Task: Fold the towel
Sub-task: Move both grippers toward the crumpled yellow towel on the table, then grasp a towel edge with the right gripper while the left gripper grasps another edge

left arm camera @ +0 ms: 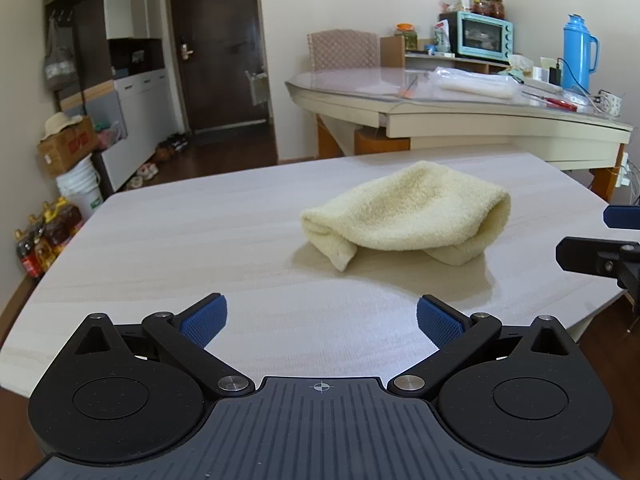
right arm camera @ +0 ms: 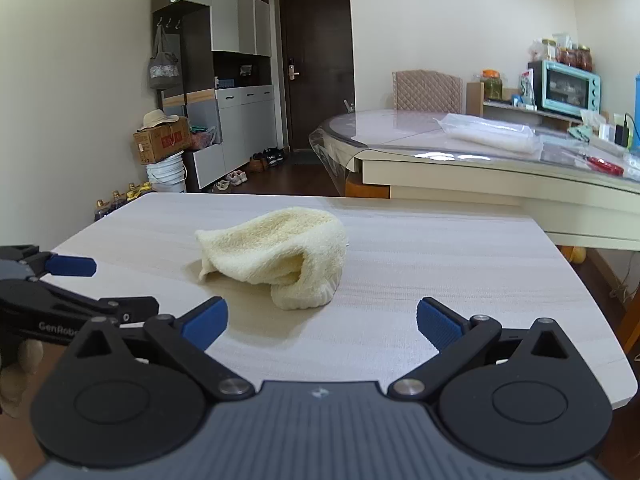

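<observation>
A pale yellow towel [left arm camera: 408,216] lies crumpled in a loose heap on the light wood table [left arm camera: 160,240]; it also shows in the right wrist view [right arm camera: 280,252]. My left gripper [left arm camera: 322,320] is open and empty, a short way in front of the towel's near side. My right gripper [right arm camera: 322,322] is open and empty, just short of the towel's near right end. The right gripper's fingers [left arm camera: 588,256] show at the right edge of the left wrist view. The left gripper's fingers [right arm camera: 72,266] show at the left edge of the right wrist view.
A larger glass-topped table [left arm camera: 440,108] stands behind, with a teal oven [left arm camera: 484,36], a blue flask [left arm camera: 578,52] and a plastic bag [right arm camera: 488,134]. Cabinets, a dark door [right arm camera: 316,64], a box on a bucket [right arm camera: 164,152] and bottles stand to the left.
</observation>
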Demonstrator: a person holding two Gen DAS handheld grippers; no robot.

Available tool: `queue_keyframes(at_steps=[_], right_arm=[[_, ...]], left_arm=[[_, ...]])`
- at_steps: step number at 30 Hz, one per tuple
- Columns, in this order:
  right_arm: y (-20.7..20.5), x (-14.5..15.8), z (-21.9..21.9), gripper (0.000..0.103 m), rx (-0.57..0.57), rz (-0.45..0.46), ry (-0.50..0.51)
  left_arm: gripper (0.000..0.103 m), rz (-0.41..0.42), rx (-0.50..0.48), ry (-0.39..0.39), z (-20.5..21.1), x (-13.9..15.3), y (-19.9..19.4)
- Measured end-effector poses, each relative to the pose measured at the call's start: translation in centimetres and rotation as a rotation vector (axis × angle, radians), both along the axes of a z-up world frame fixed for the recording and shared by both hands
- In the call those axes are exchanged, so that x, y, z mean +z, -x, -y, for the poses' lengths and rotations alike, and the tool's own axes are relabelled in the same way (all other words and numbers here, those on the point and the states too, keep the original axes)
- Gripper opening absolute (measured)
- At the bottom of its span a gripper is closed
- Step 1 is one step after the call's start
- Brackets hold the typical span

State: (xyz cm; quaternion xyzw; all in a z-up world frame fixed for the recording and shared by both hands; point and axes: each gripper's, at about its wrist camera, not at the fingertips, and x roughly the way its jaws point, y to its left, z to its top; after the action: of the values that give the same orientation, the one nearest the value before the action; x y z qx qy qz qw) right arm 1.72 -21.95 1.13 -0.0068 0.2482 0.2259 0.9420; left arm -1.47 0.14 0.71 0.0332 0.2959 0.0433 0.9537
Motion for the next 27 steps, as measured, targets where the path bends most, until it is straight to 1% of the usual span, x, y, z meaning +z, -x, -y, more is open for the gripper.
queue_keyframes(at_steps=[8,13,19,24,27], right_arm=[[-2.5,0.6,-0.9,0.101,0.026,-0.007,0.015],[-4.2,0.7,-1.3,0.097,0.041,-0.016,0.009],[-6.3,0.4,-1.9,0.096,0.057,-0.027,0.010],[-7.6,0.6,-2.2,0.090,0.086,-0.023,-0.015],[-8.7,0.6,-2.4,0.086,0.103,-0.035,-0.028]], left_arm=[[0.103,0.001,-0.003,0.000,-1.0,0.4,-2.0],[0.103,0.002,-0.002,0.004,-1.9,0.5,-3.7],[0.103,-0.005,-0.002,0.005,-2.7,0.4,-5.3],[0.103,-0.010,-0.003,0.011,-3.2,0.3,-6.1],[0.103,-0.012,-0.003,0.015,-3.5,0.2,-6.5]])
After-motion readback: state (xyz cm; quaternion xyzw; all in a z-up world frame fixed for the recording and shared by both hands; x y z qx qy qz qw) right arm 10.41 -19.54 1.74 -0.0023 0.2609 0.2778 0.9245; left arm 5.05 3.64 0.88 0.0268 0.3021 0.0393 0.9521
